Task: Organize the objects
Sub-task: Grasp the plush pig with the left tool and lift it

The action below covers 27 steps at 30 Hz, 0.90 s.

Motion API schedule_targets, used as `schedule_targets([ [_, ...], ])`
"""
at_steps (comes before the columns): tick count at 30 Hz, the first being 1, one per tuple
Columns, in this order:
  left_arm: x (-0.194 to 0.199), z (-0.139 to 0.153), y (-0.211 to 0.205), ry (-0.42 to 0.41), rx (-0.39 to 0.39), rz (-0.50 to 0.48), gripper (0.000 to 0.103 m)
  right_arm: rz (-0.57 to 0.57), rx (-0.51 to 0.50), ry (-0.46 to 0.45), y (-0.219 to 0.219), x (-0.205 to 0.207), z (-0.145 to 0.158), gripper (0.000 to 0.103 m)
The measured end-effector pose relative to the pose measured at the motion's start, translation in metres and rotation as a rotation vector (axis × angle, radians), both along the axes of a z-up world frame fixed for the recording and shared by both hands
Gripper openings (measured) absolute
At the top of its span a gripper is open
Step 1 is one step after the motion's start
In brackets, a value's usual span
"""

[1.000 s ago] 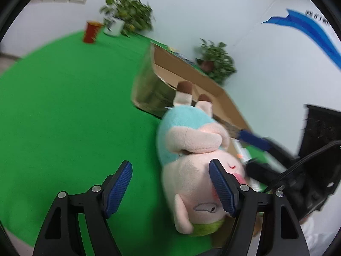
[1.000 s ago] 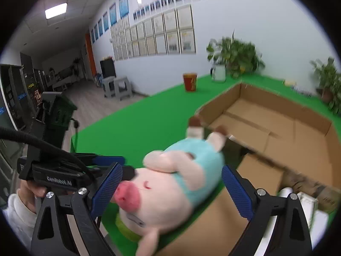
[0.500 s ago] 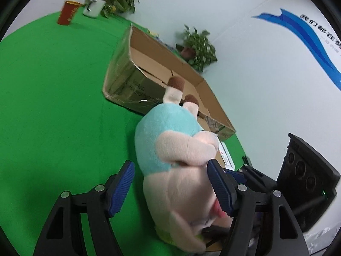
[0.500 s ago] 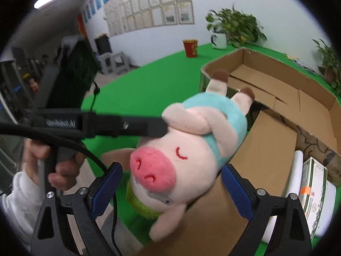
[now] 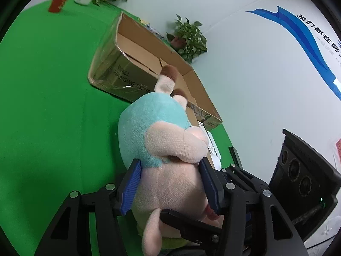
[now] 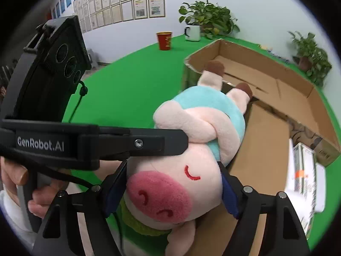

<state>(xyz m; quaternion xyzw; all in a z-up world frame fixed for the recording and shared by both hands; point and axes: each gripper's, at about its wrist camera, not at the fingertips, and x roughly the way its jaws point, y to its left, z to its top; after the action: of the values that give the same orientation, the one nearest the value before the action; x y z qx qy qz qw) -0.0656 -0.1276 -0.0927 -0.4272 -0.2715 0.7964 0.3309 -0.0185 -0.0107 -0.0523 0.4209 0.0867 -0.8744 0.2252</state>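
While both of my tools are closing on the plush pig (image 6: 187, 166), it lies low in the centre of each view on the green tabletop (image 5: 46, 111), feet toward the open cardboard box (image 6: 272, 85) above it. My left tool (image 5: 168, 183) has its blue pads pressed into the neck, just under the folded arms; my right tool (image 6: 170, 189) brackets the head, pads touching the cheeks with the snout between them. I judge the main risk to be the soft filling: it may squash and slip from either grip, or the two tools, crossing at close quarters, may knock together and twist the toy free before it clears the box wall. Its legs could also catch on that rim. Readable writing: "GenRobot.AI" on the left tool's arm in the right view, and "WALL HANGING TISSUE" on the box side in the left view.
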Motion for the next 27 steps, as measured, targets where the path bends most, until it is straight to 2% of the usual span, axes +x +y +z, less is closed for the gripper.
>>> schedule_targets([
  [2, 0.004, -0.005, -0.007, -0.029, -0.011, 0.031, 0.052, 0.023, -0.014, -0.005, -0.004, 0.005, 0.002, 0.078],
  [5, 0.002, -0.010, -0.013, -0.050, 0.025, 0.048, 0.051, 0.025, -0.009, -0.028, -0.012, 0.003, -0.006, 0.081],
  [13, 0.005, -0.002, -0.006, -0.016, -0.015, 0.032, 0.047, -0.003, -0.013, -0.009, -0.013, 0.005, -0.003, 0.079],
  [18, 0.008, 0.027, 0.002, 0.069, -0.035, 0.024, 0.044, -0.026, -0.043, 0.048, -0.005, 0.009, 0.011, 0.076],
  [27, 0.005, 0.100, 0.021, 0.224, -0.066, 0.006, 0.043, -0.051, -0.078, 0.211, 0.012, 0.009, 0.064, 0.075],
])
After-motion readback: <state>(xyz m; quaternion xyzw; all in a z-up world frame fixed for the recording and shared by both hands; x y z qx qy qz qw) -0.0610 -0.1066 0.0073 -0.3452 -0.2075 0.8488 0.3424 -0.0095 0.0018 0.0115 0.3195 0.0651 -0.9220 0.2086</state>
